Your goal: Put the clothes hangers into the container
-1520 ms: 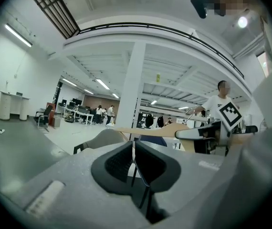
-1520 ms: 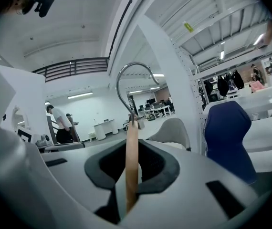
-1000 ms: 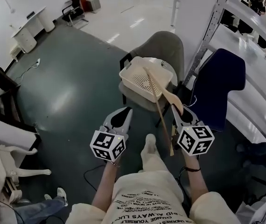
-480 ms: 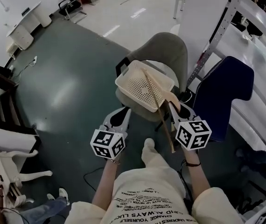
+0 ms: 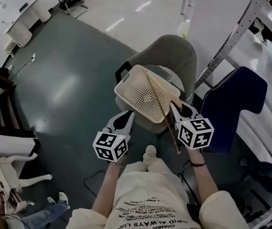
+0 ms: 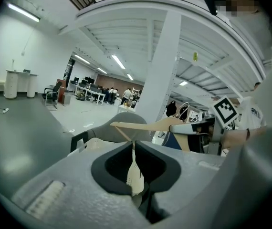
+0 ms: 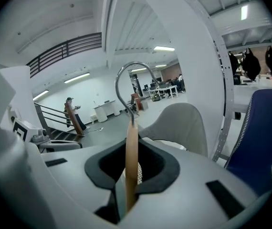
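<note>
Hanger (image 5: 157, 99) now lies further over the basket (image 5: 125, 79) at twelve o'clock; right gripper (image 5: 175, 106) pinches its stiff, light wooden middle; left gripper (image 5: 128, 114) is pressed together, empty.

Grey flr (image 5: 69, 92), grey chair (image 5: 174, 54), navy chair (image 5: 231, 99)

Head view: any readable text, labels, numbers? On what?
"CHANGE YOURSELF": shirt, printed upside down in this view.
"ALWAYS LOOK": same shirt, next line; its other lines are too small to read.
None on the marker cubes of left gripper and right gripper: patterns only.
None on hanger or basket.
</note>
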Demonstrator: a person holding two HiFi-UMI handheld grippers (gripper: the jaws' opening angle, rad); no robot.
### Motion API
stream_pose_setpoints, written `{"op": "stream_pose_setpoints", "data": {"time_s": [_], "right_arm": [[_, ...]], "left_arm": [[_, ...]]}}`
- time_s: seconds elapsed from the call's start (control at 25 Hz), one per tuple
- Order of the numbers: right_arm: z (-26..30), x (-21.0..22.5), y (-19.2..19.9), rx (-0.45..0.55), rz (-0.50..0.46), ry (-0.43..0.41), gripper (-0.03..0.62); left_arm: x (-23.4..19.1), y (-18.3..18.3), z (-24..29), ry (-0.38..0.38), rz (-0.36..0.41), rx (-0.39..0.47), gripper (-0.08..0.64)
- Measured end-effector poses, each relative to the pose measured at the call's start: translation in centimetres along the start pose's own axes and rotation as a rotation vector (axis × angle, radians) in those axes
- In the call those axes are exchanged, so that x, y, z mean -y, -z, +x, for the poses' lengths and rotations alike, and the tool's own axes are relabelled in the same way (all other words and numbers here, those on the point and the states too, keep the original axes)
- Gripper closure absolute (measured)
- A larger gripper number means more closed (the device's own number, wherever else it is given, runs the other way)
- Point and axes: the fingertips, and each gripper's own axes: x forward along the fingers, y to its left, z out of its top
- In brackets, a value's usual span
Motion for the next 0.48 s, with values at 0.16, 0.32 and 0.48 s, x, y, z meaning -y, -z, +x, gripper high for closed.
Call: {"op": "stream_pose_setpoints", "data": {"time_s": [0.16, 0.32, 0.48], "right_arm": [[3.1, 1.3, 0.3, -0.043, -0.036, -0.013, 0.538], [6.2, 2.6, 0.8, -0.085, -0.078, -0.004, 0.538], [9.6, 3.5, 1.8, -0.119, -0.134, 0.014, 0.538]], "left_arm": [[-1.6, 1.2, 1.9, -0.008, -0.019, -0.040, 0.529], [-3.0, 2.3, 3.8, -0.022, -0.050, -0.064, 0.529], [-4.5, 3.9, 5.7, -0.030, -0.093, -0.093, 0.529]]}}
